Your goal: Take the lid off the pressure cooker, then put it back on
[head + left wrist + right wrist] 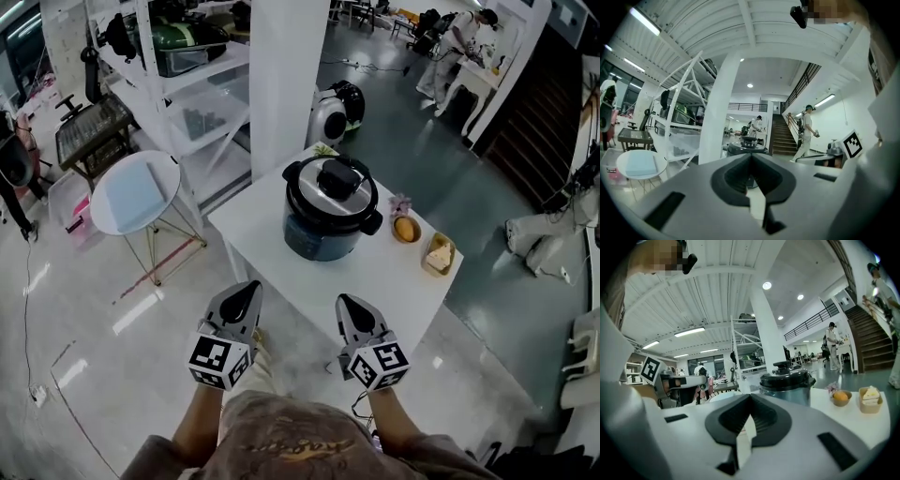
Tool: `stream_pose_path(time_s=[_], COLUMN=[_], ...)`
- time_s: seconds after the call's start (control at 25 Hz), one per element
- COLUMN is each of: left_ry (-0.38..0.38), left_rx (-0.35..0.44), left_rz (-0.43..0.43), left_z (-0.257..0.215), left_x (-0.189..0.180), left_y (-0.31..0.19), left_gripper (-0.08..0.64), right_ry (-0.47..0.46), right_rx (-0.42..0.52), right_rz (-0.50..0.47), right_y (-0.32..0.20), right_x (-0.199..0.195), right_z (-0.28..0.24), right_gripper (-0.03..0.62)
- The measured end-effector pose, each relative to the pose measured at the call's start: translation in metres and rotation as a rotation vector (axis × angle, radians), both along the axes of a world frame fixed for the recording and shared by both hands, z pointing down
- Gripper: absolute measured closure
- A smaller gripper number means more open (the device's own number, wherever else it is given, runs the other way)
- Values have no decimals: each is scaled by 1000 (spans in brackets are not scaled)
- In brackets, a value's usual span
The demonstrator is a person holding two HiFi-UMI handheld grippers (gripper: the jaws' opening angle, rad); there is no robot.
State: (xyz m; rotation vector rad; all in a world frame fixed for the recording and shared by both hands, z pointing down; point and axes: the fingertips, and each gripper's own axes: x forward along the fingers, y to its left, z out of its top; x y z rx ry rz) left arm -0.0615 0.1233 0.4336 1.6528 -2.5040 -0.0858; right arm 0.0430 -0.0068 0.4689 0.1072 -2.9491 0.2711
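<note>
Left gripper view: cooker (pixel 740 149) behind gripper (pixel 751 158)

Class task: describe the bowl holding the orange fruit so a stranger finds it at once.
Find the white table bearing the dark pressure cooker. Right of it, the bowl is round, holds orange fruit, and sits nearer the cooker than the squarish tray.
</note>
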Motion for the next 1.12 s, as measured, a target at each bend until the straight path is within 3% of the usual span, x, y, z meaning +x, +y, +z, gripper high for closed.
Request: stream_pose_path(time_s=[0.56, 0.92, 1.12], left_ry=[-18, -30, -25], left_rx=[-7, 11, 23], left_rz=[208, 397, 448], left_z=[-26, -38, -40], left_x=[-110, -142, -146], left_y=[-96, -151, -172], left_gripper=[558, 558, 558], right_ry=[-11, -36, -28], right_rx=[-3, 8, 14], right_rz=[192, 357, 396], right_y=[-71, -102, -115], right_x=[-85, -105, -107], right_z=[-22, -35, -37], right_gripper=[597, 597, 597])
